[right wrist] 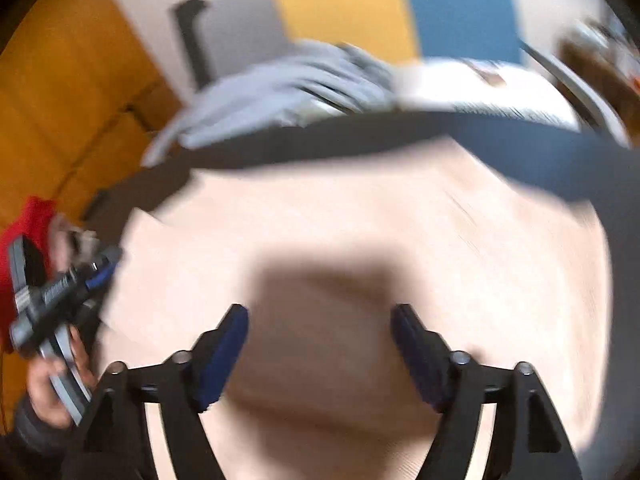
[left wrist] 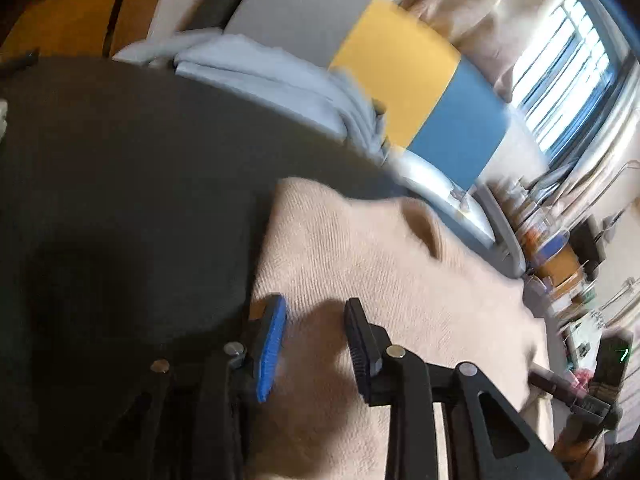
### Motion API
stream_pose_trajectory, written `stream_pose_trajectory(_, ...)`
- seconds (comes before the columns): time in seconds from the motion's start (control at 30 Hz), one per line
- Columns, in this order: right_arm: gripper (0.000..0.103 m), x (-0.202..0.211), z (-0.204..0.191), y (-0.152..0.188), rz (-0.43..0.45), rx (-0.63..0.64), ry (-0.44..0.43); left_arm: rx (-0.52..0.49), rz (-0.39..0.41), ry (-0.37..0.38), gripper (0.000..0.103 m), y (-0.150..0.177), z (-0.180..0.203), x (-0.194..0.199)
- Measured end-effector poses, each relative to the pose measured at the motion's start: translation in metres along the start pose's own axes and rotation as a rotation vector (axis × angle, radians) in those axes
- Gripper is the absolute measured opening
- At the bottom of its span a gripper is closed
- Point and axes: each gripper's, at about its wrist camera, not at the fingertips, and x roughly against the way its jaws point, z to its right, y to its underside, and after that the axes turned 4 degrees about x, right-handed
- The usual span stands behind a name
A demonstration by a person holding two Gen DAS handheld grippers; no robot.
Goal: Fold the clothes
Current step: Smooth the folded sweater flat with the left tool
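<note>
A beige knit garment [left wrist: 380, 264] lies spread on a dark grey surface [left wrist: 120, 168]. My left gripper [left wrist: 314, 304] hovers over the garment's left edge. Its blue pad and black finger stand apart with no cloth pinched between them. In the blurred right wrist view, my right gripper [right wrist: 320, 312] is wide open above the middle of the garment [right wrist: 360, 216] and throws a shadow on it. The left gripper [right wrist: 60, 292] also shows there at the garment's left side, held in a hand.
Folded pale grey-blue clothes [left wrist: 272, 76] lie at the far edge of the surface. Behind them stands a panel in grey, yellow [left wrist: 396, 72] and blue. A cluttered shelf [left wrist: 556, 252] and a curtained window [left wrist: 572, 64] are on the right, and an orange wooden floor [right wrist: 60, 100] on the left.
</note>
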Motion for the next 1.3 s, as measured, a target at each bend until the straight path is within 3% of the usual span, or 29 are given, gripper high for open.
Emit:
stream_pose_trajectory(0.1, 0.076, 0.013, 0.015, 0.024, 0.110, -0.004, -0.045, 0.035, -0.001, 0.001, 0.015, 0.000, -0.009, 0.001)
stream_pose_trajectory(0.17, 0.076, 0.014, 0.017, 0.029, 0.151, -0.012, -0.053, 0.016, 0.003, -0.024, 0.015, 0.001, -0.006, 0.001)
stream_pose_trajectory(0.23, 0.091, 0.012, 0.015, 0.026, 0.160, -0.013, -0.075, -0.019, 0.007, -0.063, 0.015, 0.003, 0.001, 0.000)
stream_pose_trajectory(0.37, 0.099, 0.008, 0.006, 0.025, 0.147, 0.027, -0.079, -0.061, 0.000, -0.115, 0.015, -0.002, 0.011, 0.001)
stream_pose_trajectory(0.47, 0.102, 0.002, -0.003, 0.025, 0.131, 0.052, -0.053, -0.116, 0.002, -0.180, 0.028, 0.000, 0.030, 0.013)
stream_pose_trajectory(0.6, 0.102, 0.009, -0.007, 0.023, 0.093, 0.036, -0.059, -0.260, 0.027, -0.157, 0.031, 0.023, 0.072, 0.043)
stream_pose_trajectory(0.7, 0.102, 0.044, -0.001, 0.030, 0.187, -0.057, -0.104, -0.360, 0.017, -0.166, 0.032, 0.054, 0.089, 0.060)
stream_pose_trajectory(0.77, 0.103, 0.058, 0.001, 0.037, 0.209, -0.066, -0.084, -0.379, 0.007, -0.185, 0.032, 0.069, 0.092, 0.067)
stream_pose_trajectory(0.83, 0.103, 0.056, 0.003, 0.047, 0.171, -0.058, -0.044, -0.402, 0.012, -0.214, 0.032, 0.085, 0.087, 0.074)
stream_pose_trajectory(0.97, 0.103, 0.035, 0.008, 0.072, 0.084, -0.051, 0.045, -0.366, 0.004, -0.221, 0.034, 0.099, 0.061, 0.072)
stream_pose_trajectory(1.0, 0.103, 0.034, 0.006, 0.077, 0.112, -0.034, 0.062, -0.348, 0.003, -0.206, 0.034, 0.099, 0.055, 0.072)
stream_pose_trajectory(1.2, 0.103, 0.015, -0.006, 0.069, 0.074, 0.071, 0.173, -0.396, 0.014, -0.229, 0.037, 0.102, 0.058, 0.066)
stream_pose_trajectory(1.3, 0.103, 0.011, -0.002, 0.062, 0.069, 0.082, 0.178, -0.382, 0.012, -0.216, 0.038, 0.099, 0.056, 0.065)
